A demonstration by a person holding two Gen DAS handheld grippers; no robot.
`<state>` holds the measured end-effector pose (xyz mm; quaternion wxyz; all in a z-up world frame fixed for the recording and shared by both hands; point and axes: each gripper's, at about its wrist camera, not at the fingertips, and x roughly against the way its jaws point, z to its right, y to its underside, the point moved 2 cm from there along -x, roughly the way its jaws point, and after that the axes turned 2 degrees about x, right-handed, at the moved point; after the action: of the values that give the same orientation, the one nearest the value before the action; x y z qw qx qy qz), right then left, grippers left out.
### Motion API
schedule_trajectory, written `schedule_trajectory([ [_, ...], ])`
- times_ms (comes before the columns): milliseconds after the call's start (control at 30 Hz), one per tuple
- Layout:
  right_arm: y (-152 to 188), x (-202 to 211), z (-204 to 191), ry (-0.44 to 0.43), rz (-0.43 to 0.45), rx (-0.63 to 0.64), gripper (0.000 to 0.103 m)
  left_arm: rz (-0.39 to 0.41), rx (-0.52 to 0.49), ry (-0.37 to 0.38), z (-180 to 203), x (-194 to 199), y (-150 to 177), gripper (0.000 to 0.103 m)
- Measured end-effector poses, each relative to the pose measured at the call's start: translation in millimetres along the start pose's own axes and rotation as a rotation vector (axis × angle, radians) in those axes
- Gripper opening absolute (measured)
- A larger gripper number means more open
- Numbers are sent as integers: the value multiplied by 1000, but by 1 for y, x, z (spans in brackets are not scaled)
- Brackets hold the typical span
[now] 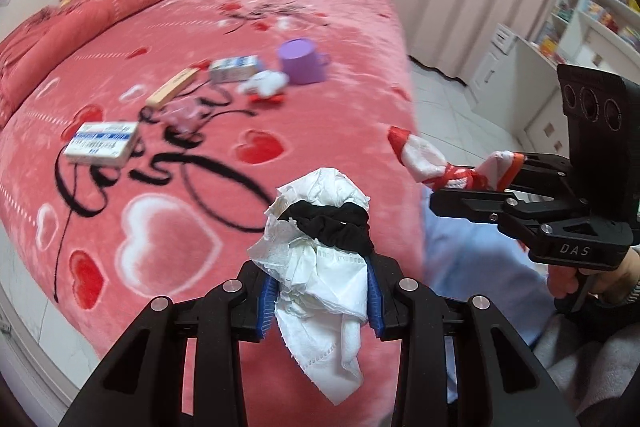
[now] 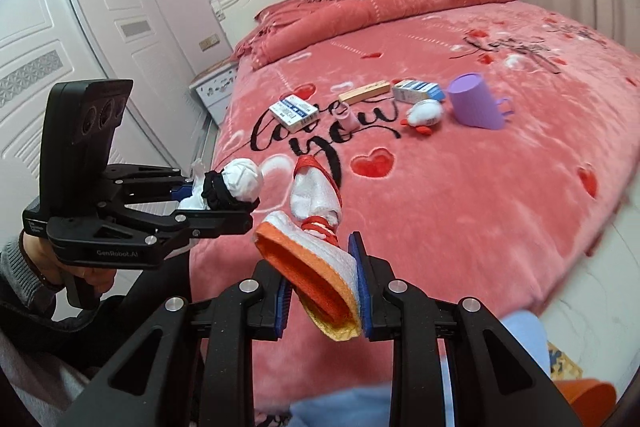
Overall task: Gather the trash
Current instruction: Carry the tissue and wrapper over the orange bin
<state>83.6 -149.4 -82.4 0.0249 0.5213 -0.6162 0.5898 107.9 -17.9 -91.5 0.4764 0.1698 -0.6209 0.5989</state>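
We hold 2 bundles, both lifted off the bed (image 1: 168,227), near its front edge.

L gripper (image 1: 320,303): fingers clamped on a white tissue wad (image 1: 320,279) w/ a black scrunchie (image 1: 336,223) round its neck. R gripper (image 2: 322,291): fingers pinched on a white cloth w/ orange-red trim (image 2: 320,267), tied w/ red string (image 2: 320,227).

Handling, as we judge it: both very light, soft, crushable, no break risk. Tissue tears easily & its loose tail hangs below the fingers, so grip near the banded neck, where it's densest. Cloth is tougher; take it at the folded end or the tied waist.

Count on the bed, well apart from us:
- 2 blue-white boxes (image 2: 294,111)
- 1 long tan box (image 2: 364,91)
- 1 purple cup (image 2: 476,101)
- 1 white plush toy w/ red feet (image 2: 425,115)
- 1 small pink item (image 2: 346,117), too blurred to ID

Which of these are trash, we can't tell yet.
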Motion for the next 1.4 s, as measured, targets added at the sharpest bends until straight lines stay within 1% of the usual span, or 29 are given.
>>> schedule_trajectory([
  [167, 16, 44, 12, 59, 60, -36, 27, 13, -82, 38, 40, -1, -9, 38],
  [300, 31, 87, 33, 129, 127, -92, 27, 12, -158, 84, 77, -11, -20, 38],
  [400, 47, 122, 54, 182, 182, -160, 27, 2, -230, 122, 110, -22, -30, 38],
  [533, 77, 165, 86, 261, 242, -270, 27, -15, -333, 179, 152, -39, -43, 38],
  [700, 121, 212, 121, 367, 268, -380, 27, -43, -442, 266, 209, -66, -57, 38],
  [800, 141, 235, 136, 408, 283, -425, 27, -65, -495, 312, 239, -82, -61, 38],
  [967, 170, 265, 159, 472, 301, -487, 27, -111, -558, 372, 282, -110, -62, 38],
  [1133, 199, 283, 180, 518, 309, -549, 27, -153, -593, 410, 311, -131, -59, 38],
  [1300, 218, 292, 203, 560, 318, -606, 27, -207, -629, 437, 336, -152, -53, 38],
  [1400, 229, 292, 215, 597, 307, -628, 27, -244, -644, 443, 345, -166, -49, 38],
])
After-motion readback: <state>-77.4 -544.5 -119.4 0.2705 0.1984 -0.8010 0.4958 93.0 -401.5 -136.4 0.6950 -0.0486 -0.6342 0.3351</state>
